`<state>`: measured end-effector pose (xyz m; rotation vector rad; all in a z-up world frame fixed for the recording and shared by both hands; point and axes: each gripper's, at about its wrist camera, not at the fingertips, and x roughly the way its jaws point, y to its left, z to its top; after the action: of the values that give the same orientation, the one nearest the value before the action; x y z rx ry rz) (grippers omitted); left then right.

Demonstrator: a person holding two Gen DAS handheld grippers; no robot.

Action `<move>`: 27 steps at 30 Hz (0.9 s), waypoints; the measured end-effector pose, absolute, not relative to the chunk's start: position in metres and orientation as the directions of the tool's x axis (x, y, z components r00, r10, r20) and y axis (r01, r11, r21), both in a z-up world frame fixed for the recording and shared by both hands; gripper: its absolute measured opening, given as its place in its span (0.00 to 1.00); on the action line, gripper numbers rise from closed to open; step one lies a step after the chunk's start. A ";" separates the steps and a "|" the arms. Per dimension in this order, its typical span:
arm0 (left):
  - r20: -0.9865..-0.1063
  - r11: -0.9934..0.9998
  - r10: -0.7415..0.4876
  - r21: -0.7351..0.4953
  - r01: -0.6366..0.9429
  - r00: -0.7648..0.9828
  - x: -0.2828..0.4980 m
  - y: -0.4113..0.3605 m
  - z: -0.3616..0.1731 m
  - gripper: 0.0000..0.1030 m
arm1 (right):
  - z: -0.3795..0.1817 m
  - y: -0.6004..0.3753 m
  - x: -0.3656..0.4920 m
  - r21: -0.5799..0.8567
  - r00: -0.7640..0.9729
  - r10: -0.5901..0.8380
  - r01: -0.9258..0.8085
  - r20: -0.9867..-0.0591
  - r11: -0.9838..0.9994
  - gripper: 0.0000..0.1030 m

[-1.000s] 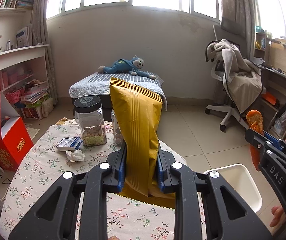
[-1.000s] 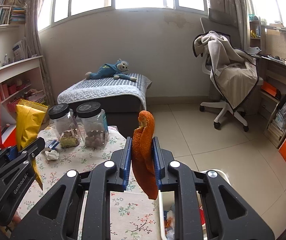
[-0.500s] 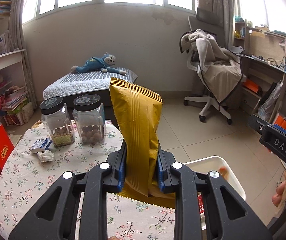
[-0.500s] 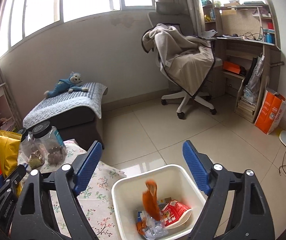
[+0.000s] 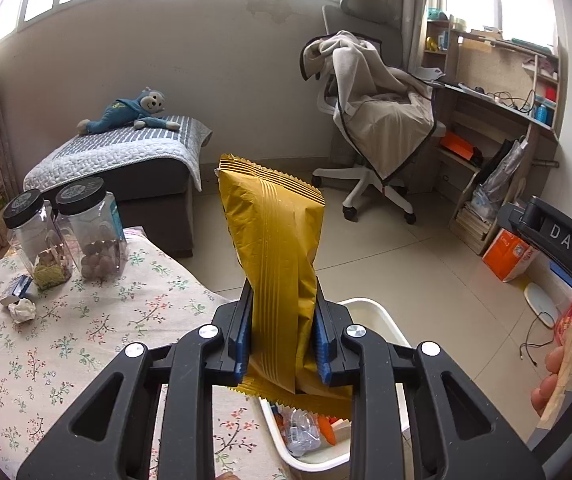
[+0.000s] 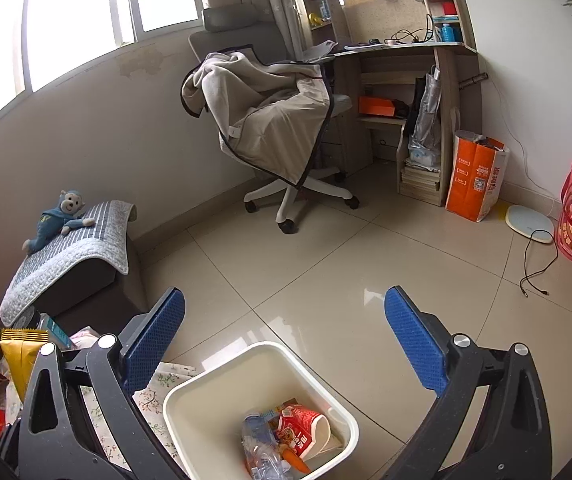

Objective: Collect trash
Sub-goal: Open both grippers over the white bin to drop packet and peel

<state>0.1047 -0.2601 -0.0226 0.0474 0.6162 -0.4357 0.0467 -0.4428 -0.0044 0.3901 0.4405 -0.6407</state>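
Snack bag (image 5: pixel 276 276), gold, stands upright pinched between my left gripper (image 5: pixel 282 344) pads, over the white bin's (image 6: pixel 222 384) near-left rim. My right gripper (image 6: pixel 286 344) hangs wide open, holding nothing.

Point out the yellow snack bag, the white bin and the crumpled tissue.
yellow snack bag (image 5: pixel 274 248), left wrist view, middle of its ribbed front.
white bin (image 6: pixel 190 432), right wrist view, bare inner left wall.
crumpled tissue (image 5: pixel 22 309), left wrist view, centre of the wad.

A gold snack bag (image 5: pixel 276 280) stands upright above the white bin (image 6: pixel 222 380) holding mixed wrappers.
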 end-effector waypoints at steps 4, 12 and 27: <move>-0.589 0.880 -0.431 -0.108 0.462 0.683 0.106 -0.282 -0.024 0.43 | -0.004 -0.454 0.039 0.198 0.689 -0.520 0.679 -0.505 0.707 0.93; -0.572 0.884 -0.422 -0.087 0.459 0.704 0.105 -0.287 -0.015 0.82 | -0.006 -0.468 0.028 0.200 0.665 -0.544 0.708 -0.513 0.677 0.93; -0.490 0.952 -0.246 0.041 0.305 0.836 0.110 -0.229 0.002 0.89 | -0.003 -0.396 0.052 0.055 0.718 -0.504 0.598 -0.480 0.800 0.93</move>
<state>0.1104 -0.2295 0.0015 0.1194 0.5021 -0.2924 0.0525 -0.3960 -0.0026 0.2127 0.4660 -0.6140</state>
